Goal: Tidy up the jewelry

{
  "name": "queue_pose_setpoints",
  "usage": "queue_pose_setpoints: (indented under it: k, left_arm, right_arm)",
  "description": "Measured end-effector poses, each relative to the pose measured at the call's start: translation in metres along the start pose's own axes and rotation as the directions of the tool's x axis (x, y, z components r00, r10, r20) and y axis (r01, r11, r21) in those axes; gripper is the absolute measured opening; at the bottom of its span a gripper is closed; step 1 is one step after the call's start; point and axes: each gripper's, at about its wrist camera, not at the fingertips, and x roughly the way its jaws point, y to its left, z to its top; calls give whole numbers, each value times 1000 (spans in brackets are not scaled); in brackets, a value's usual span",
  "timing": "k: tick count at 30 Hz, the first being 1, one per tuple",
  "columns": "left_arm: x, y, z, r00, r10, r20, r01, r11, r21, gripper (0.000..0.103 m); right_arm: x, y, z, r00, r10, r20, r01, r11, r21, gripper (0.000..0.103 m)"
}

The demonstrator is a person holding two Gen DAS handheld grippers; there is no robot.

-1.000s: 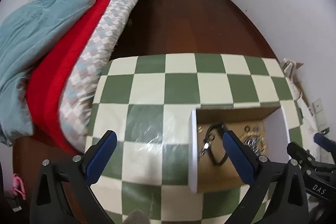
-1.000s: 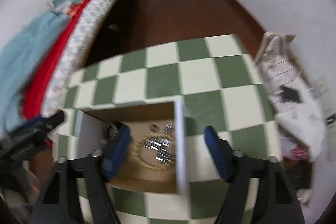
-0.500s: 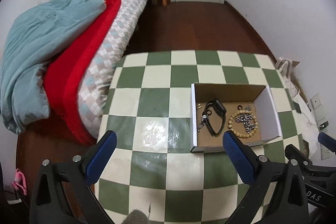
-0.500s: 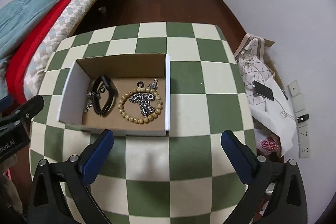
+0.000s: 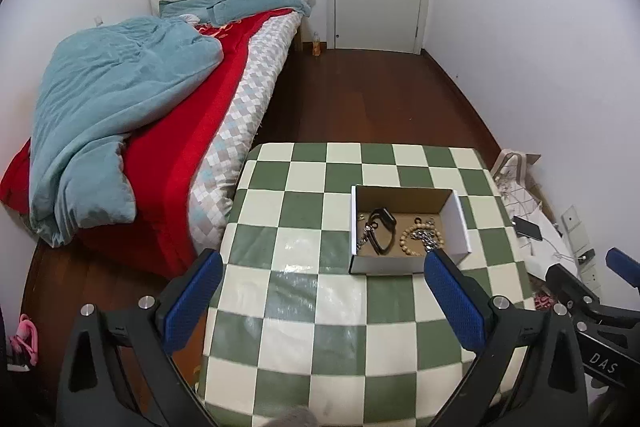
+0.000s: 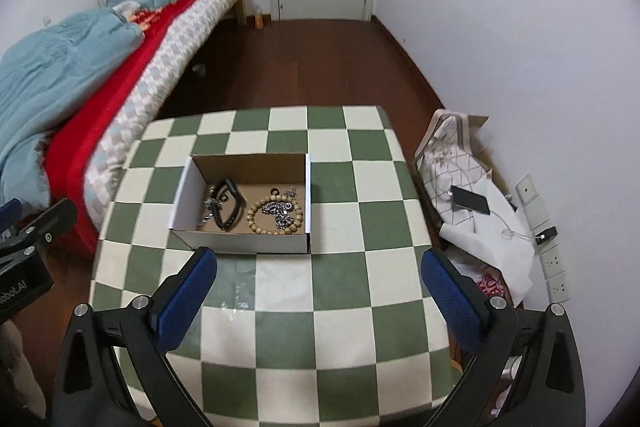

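there, box (image 6: 240, 243) lengthwise left-right

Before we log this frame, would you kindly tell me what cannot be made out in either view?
- Small gold pieces at the left end of the open cardboard box: too small to identify in the left wrist view.
- Tangled silver chain inside the wooden bead bracelet: links too fine to count in the right wrist view.
- Box floor behind the near wall: hidden by that wall in the right wrist view.
- Checkered table near edge: cut off by both open tools.

Upright walls of the box (image 6: 240, 242) fence the jewelry; bare checkered table (image 6: 340, 291) surrounds it.
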Motion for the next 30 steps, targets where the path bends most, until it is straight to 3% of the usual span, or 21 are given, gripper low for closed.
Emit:
queue_pose_setpoints:
  k: [13,30]
  left_arm:
    - [-90,9,-19,996,-12,86,13,1000,-8,103]
    - [-138,6,-37,993,-69,91,69,998,9,103]
  right_arm:
    - [-120,-9,-24,991,-19,134,20,1000,-8,103]
    - [-194,-8,-55,983,-3,184,5,1000,-11,103]
